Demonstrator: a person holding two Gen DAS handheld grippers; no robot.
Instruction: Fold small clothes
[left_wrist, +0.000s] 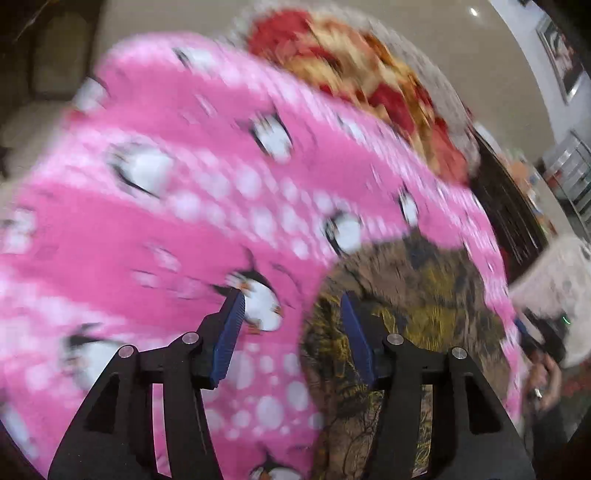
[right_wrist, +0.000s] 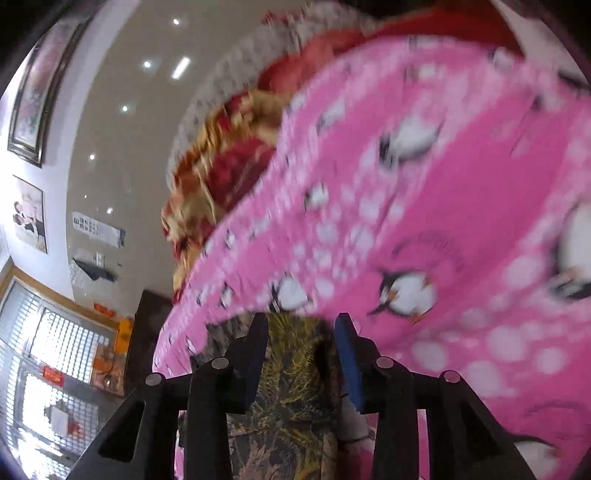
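Left gripper (left_wrist: 291, 295) stands with its jaws apart, released, its 2 blue pads (left_wrist: 231, 339) clear of any cloth; the left pad's tip sits over the pink garment (left_wrist: 177, 221) and the right pad over the camouflage-patterned cloth (left_wrist: 406, 295) at the lower middle of the left wrist view. Whether that tip touches the fabric I cannot tell through the blur. The pink garment, printed with penguins and white dots, spreads across most of the left wrist view from the lower left to the right edge, its lower hem curving around the camouflage patch. Beyond it, at the top centre, lies a red and gold patterned cover (left_wrist: 354, 66) with a pale grey border.

Right gripper (right_wrist: 301, 317) is also released, jaws parted with nothing pinched between them; the camouflage-patterned cloth (right_wrist: 291, 369) shows through the gap. The pink garment (right_wrist: 443, 206) fills the right and centre of the right wrist view, its edge just above the fingertips. The red and gold patterned cover (right_wrist: 229, 166) lies at the upper middle. Framed pictures (right_wrist: 33, 92) hang on the wall at the left edge.
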